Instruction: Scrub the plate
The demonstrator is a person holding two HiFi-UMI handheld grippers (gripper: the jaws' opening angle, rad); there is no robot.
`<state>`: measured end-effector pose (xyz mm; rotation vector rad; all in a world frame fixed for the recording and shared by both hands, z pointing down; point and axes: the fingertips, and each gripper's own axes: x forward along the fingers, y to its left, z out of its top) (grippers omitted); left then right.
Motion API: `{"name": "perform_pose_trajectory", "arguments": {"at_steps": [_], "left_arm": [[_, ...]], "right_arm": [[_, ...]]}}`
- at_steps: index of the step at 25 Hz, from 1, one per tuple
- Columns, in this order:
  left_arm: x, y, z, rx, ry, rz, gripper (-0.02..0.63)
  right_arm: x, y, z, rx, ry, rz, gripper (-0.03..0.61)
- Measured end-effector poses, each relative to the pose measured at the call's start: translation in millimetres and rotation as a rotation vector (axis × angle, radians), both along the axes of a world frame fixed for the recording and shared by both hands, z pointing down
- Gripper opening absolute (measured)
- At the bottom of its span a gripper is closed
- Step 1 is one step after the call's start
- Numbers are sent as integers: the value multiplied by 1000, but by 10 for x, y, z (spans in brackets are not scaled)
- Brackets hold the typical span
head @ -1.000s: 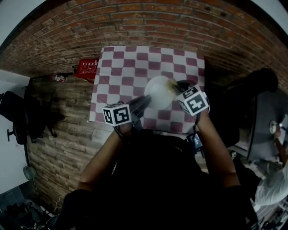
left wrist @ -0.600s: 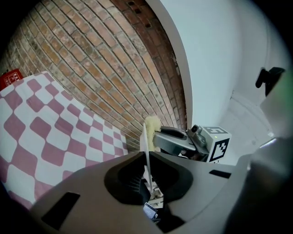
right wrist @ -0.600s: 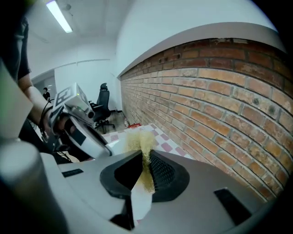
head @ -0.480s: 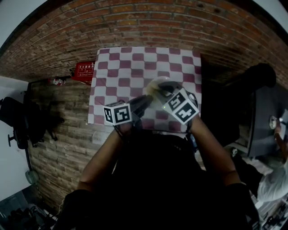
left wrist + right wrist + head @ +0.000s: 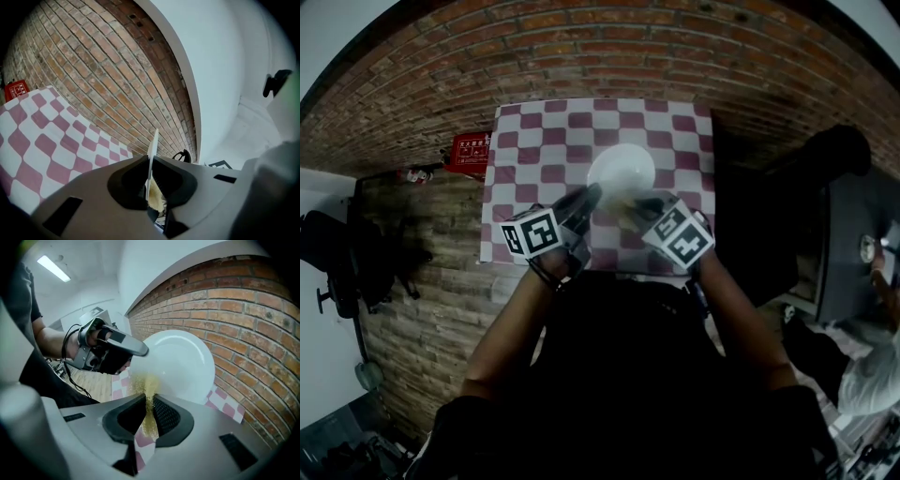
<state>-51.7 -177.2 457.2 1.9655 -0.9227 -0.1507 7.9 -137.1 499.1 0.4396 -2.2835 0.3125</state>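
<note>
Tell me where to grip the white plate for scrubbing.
Pinch the plate by its thin rim, edge-on from the person's left, as the left gripper does. It is flat and raised, so only the rim fits the jaws, leaving its face free for the right gripper's scrubber.

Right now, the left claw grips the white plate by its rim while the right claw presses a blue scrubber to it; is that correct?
Not quite: the scrubber is yellow, not blue, as the right gripper view shows. The rest stands: left claw on the white plate's rim, right claw pressing the scrubber to it.
</note>
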Motion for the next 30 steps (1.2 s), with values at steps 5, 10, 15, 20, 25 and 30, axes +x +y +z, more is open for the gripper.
{"name": "perform_pose_trajectory", "arguments": {"at_steps": [5, 10, 15, 20, 25, 30], "left_arm": [[36, 81, 78, -15, -36, 30, 29], [308, 209, 81, -11, -38, 114, 32], [544, 282, 116, -25, -27, 178, 34], [617, 229, 93, -6, -59, 193, 32], [610, 154, 37, 48, -149, 221, 29], [668, 137, -43, 199, -385, 333, 23]], "right_arm": [[405, -311, 76, 15, 57, 112, 44], [671, -636, -85, 92, 68, 226, 44], [562, -670, -361, 177, 20, 222, 44], [356, -382, -408, 158, -34, 134, 44], [387, -68, -166, 66, -28, 68, 44], [807, -69, 167, 2, 71, 123, 44]]}}
